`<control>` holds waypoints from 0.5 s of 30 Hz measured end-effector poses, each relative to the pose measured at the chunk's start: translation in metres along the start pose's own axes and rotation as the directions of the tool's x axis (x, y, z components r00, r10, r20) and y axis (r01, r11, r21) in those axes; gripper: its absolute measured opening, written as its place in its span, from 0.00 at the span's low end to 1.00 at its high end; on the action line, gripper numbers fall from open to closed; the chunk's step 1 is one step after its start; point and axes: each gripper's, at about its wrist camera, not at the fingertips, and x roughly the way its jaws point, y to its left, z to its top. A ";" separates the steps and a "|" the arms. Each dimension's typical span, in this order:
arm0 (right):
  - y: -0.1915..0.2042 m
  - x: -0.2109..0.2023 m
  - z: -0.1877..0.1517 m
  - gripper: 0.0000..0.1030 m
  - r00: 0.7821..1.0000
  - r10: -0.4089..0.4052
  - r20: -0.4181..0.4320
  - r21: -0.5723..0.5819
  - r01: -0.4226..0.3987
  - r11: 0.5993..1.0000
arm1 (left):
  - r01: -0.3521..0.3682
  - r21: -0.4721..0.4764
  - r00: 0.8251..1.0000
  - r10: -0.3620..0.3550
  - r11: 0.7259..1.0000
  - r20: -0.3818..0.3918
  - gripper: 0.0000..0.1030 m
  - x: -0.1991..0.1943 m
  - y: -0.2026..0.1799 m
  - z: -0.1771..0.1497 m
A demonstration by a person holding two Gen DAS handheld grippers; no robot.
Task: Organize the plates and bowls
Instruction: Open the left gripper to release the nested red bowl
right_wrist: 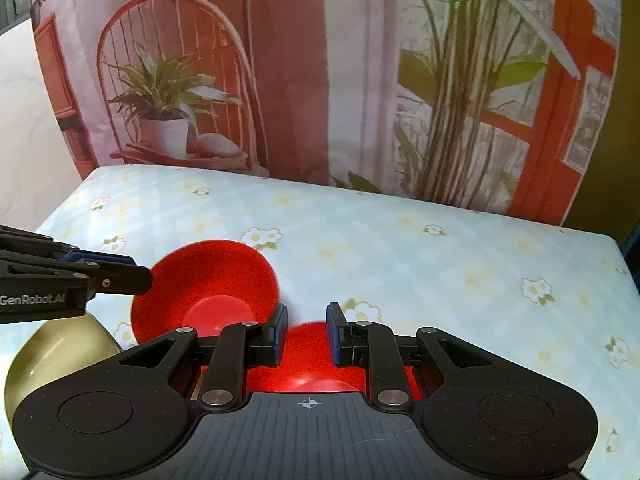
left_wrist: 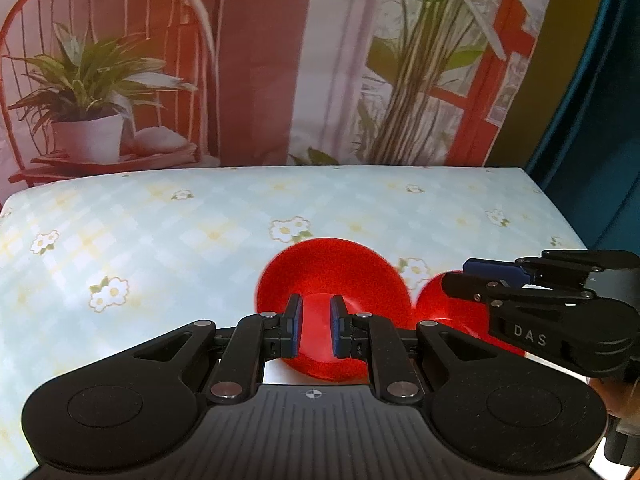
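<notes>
Clamping the near rim of a glossy red plastic bowl (left_wrist: 336,276), my left gripper (left_wrist: 315,328) hides that bowl's lower edge at lower centre. My right gripper (right_wrist: 307,334) pinches a second red bowl (right_wrist: 308,360), mostly hidden behind its fingers. A dull gold rounded dish (right_wrist: 56,356) at lower left is cut off. Both bowls sit over the flowered pale checked tablecloth (left_wrist: 160,240).
</notes>
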 end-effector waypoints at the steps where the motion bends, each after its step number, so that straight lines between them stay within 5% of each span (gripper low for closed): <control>1: -0.003 -0.001 -0.001 0.19 1.000 -0.003 0.001 0.004 0.003 1.000 | 0.003 0.000 1.000 -0.003 1.000 0.000 0.15 -0.001 -0.003 0.000; 15: -0.052 -0.019 -0.022 0.20 0.999 -0.040 0.016 0.071 0.039 0.997 | 0.045 0.025 0.999 -0.044 0.999 -0.019 0.15 -0.001 -0.041 -0.011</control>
